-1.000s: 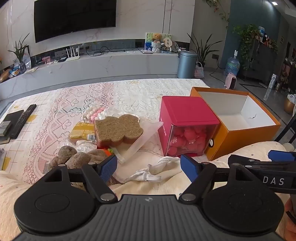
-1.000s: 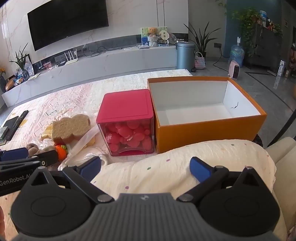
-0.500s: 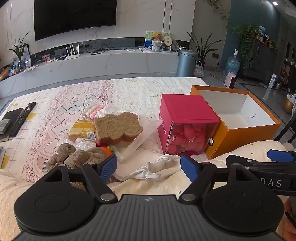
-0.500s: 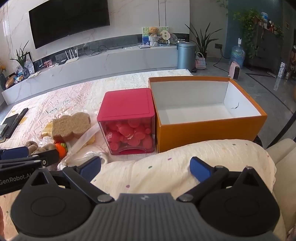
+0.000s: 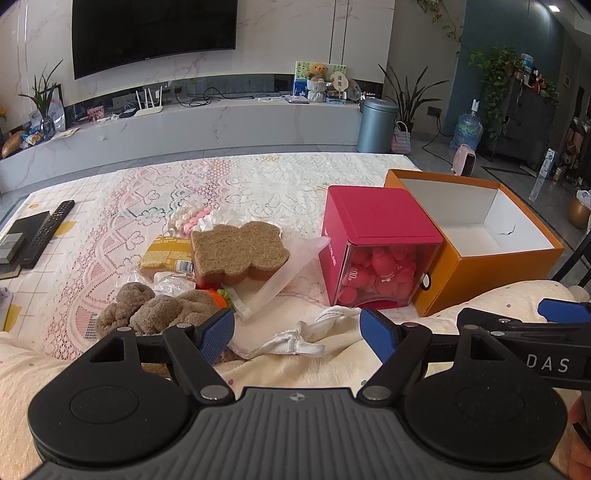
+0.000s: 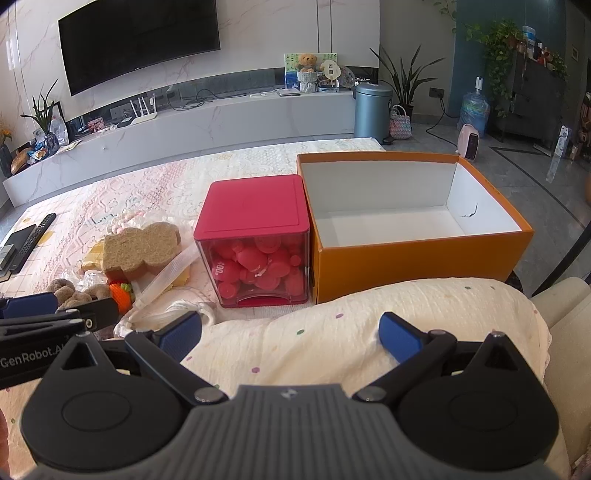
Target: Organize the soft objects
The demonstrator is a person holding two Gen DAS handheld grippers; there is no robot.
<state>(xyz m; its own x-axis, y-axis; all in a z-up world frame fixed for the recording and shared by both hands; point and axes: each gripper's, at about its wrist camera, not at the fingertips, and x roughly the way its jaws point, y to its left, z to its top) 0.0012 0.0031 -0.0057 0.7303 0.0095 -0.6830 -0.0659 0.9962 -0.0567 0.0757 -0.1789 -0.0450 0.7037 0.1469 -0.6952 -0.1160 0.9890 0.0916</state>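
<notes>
Beside red cube, toast-shaped plush [image 5: 238,251] (brown, fuzzy).

Big wall TV [image 5: 153,33], grey bin [image 6: 373,109] beside a leafy plant [image 6: 408,83], water jug [image 5: 468,130] further right, black remote [image 5: 48,232] lying on the lace bedspread [image 5: 258,177].

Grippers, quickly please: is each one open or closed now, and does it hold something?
Left gripper: open, holding nothing, above the white cloth.
Right gripper: open, holding nothing, above the dotted pillow.
</notes>
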